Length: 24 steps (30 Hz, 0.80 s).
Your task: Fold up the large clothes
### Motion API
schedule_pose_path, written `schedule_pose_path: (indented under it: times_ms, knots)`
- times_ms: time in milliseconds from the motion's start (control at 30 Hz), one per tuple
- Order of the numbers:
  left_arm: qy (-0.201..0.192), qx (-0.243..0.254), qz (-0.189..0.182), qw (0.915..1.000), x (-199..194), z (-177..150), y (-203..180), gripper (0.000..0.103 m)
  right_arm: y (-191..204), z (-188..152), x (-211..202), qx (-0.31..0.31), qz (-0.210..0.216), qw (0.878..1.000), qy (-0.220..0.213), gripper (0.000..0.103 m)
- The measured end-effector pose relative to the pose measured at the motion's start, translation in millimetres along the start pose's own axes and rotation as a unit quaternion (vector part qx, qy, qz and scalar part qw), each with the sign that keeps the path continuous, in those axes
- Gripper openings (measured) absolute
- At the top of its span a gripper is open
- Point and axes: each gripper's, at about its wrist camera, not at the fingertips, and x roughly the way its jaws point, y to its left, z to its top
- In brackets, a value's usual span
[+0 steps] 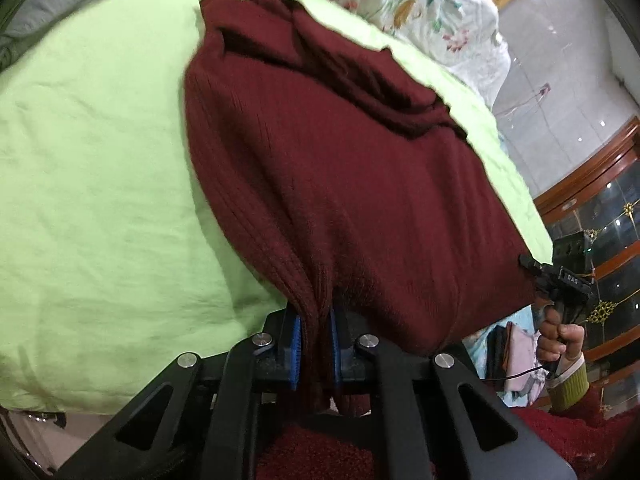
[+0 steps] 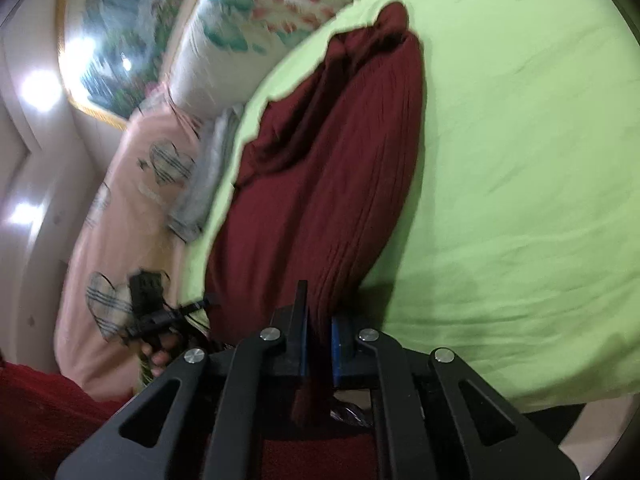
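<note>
maroon sweater [image 1: 340, 184] on green sheet [image 1: 88, 168], both grippers clamping its hem

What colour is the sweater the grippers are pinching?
Dark maroon red, with a ribbed knit. The sweater shows best in the left wrist view.

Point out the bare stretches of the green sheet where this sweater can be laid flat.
In the left wrist view, the green sheet lies bare left of the maroon sweater. In the right wrist view it lies bare to the sweater's right. The strip toward the pink heart-print bedding and grey cloth is crowded.
</note>
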Motion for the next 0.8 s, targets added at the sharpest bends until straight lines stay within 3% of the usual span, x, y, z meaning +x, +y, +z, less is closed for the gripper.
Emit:
schedule_pose_path:
  times_ms: [100,200,333,533,633,800]
  knots:
    - [-0.004,-0.016,-0.02,0.9997,-8,-2,13,0.011,-8,2,-7,0.013,0.011,1.0,-0.003,0.009]
    - [0.024,-0.033,-0.024,0.9989,5,-3,19,0.018,-13,0,3,0.027,0.002,1.0,0.016,0.015]
    - [0.019,-0.033,-0.028,0.9989,7,-3,17,0.012,-8,-5,14,0.013,0.003,1.0,0.027,0.015]
    - [-0.05,-0.034,-0.047,0.9971,-22,20,11,0.009,8,19,-6,0.01,0.066,0.997,-0.029,0.009]
    - [-0.1,-0.035,-0.055,0.9929,-45,48,6,0.009,25,46,-17,-0.007,0.089,0.994,-0.064,0.009]
    - [-0.151,-0.028,-0.072,0.9855,-64,102,-2,0.009,46,93,-13,-0.027,0.099,0.99,-0.093,0.009]
